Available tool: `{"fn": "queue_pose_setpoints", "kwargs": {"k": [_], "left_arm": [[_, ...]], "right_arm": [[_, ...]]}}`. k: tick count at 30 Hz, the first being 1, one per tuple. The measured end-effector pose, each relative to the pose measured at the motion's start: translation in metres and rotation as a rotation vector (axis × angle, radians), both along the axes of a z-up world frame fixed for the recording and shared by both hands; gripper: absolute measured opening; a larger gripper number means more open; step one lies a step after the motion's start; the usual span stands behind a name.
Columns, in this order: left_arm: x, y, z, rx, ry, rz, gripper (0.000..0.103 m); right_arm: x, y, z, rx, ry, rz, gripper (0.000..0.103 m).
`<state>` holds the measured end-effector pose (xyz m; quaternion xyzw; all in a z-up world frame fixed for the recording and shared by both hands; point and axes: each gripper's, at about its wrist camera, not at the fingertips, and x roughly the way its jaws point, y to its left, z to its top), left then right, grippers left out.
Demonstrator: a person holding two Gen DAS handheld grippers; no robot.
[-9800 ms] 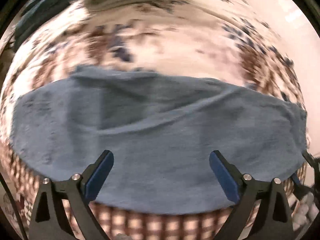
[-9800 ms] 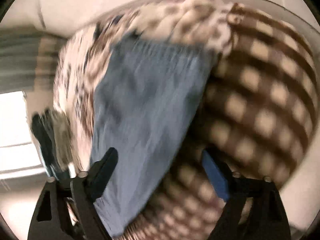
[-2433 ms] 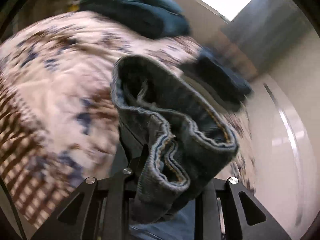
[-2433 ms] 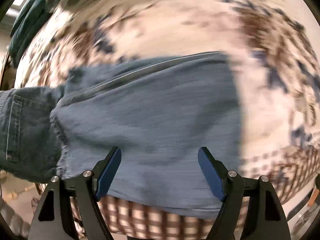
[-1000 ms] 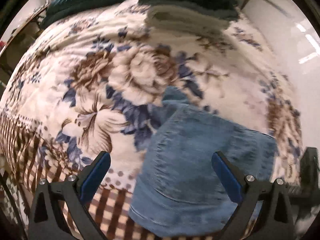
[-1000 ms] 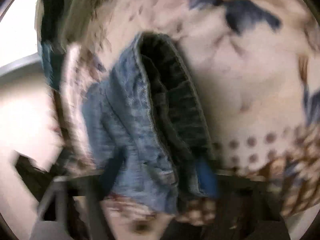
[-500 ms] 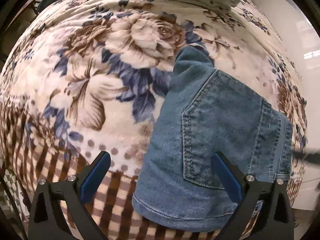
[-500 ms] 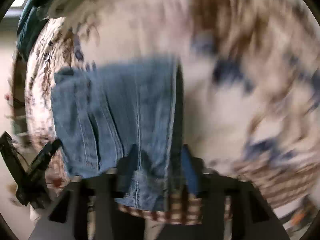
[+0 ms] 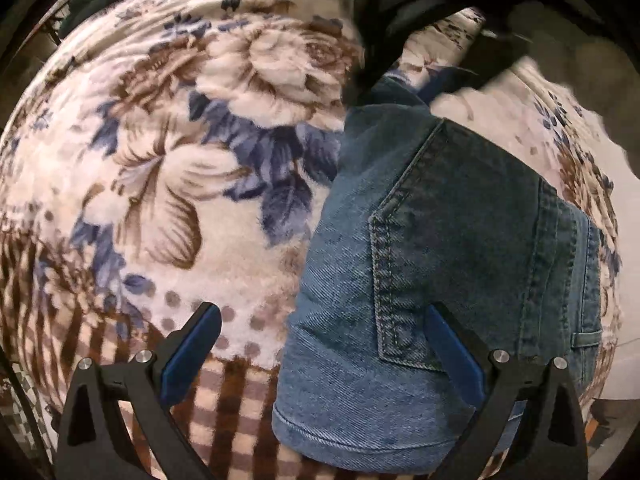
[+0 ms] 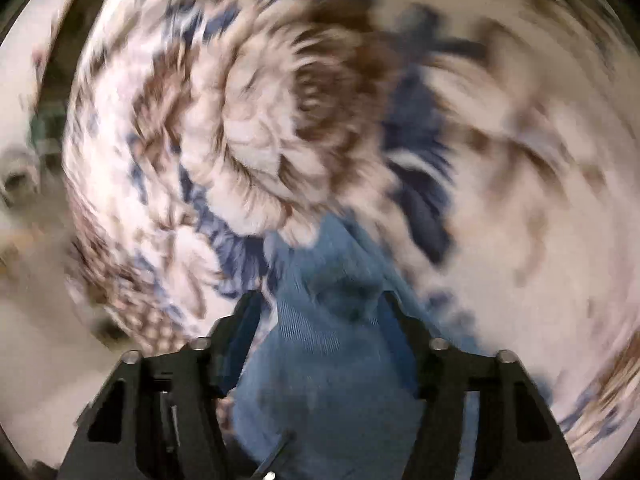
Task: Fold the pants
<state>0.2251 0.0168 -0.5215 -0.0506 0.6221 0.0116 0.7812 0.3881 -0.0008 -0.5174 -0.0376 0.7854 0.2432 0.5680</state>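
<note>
Pants: a compact denim bundle, back pocket up, lying on the floral blanket near its checked border.
Right gripper: at the bundle's far corner; jaws have just been closing, denim between them, but blur hides whether the pads press.
Left gripper: jaws wide apart over the near hem, holding nothing.
Doing it well: probably tuck that corner square, keeping the near edge flat and the layers aligned.

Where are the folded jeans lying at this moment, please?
In the left wrist view the folded jeans lie at lower right on the floral blanket, beside its blue leaves and overlapping its checked border.
</note>
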Motion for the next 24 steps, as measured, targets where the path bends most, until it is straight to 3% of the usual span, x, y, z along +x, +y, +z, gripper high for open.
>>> {"fn": "queue_pose_setpoints", "kwargs": {"k": [2,3,4,5,9,10,12,15,17,18,19,21,23,24], "left_arm": [[0.000,0.002,-0.004,-0.010,0.014,-0.007,0.103],[0.000,0.003,-0.006,-0.020,0.017,-0.009,0.103],[-0.001,0.004,-0.007,-0.028,0.017,-0.011,0.103],[-0.002,0.004,-0.009,-0.036,0.015,-0.014,0.103],[-0.003,0.008,-0.012,-0.091,0.021,-0.012,0.103],[-0.003,0.008,-0.012,-0.097,0.029,-0.013,0.103],[-0.002,0.007,-0.013,-0.102,0.042,-0.024,0.103],[-0.001,0.010,-0.010,-0.115,0.048,-0.029,0.103],[-0.001,0.013,-0.007,-0.112,0.047,-0.031,0.103],[0.000,0.015,-0.006,-0.111,0.045,-0.034,0.103],[0.001,0.017,-0.005,-0.108,0.043,-0.038,0.103],[0.003,0.017,-0.005,-0.102,0.042,-0.052,0.103],[0.006,0.015,-0.004,-0.091,0.039,-0.071,0.103],[0.005,0.014,-0.005,-0.087,0.037,-0.081,0.103]], "right_arm": [[-0.003,0.025,-0.014,-0.078,-0.007,0.126,0.027],[-0.002,0.032,-0.016,-0.115,-0.019,0.154,0.020],[0.002,0.030,-0.016,-0.111,-0.008,0.113,0.016],[0.010,0.020,-0.018,-0.080,0.039,0.007,0.015],[0.023,-0.081,-0.059,0.137,0.408,-0.698,0.013],[0.018,-0.095,-0.066,0.177,0.457,-0.781,0.013],[0.009,-0.104,-0.065,0.207,0.467,-0.813,0.013],[0.020,-0.090,-0.042,0.189,0.380,-0.720,0.018],[0.033,-0.063,-0.017,0.114,0.234,-0.526,0.050],[0.038,-0.047,-0.009,0.059,0.173,-0.418,0.074],[0.041,-0.032,-0.006,0.034,0.140,-0.342,0.077],[0.039,0.004,-0.016,-0.061,0.121,-0.143,0.076],[0.030,0.032,-0.035,-0.179,0.092,0.049,0.037],[0.031,0.037,-0.042,-0.232,0.061,0.089,0.031]]}}
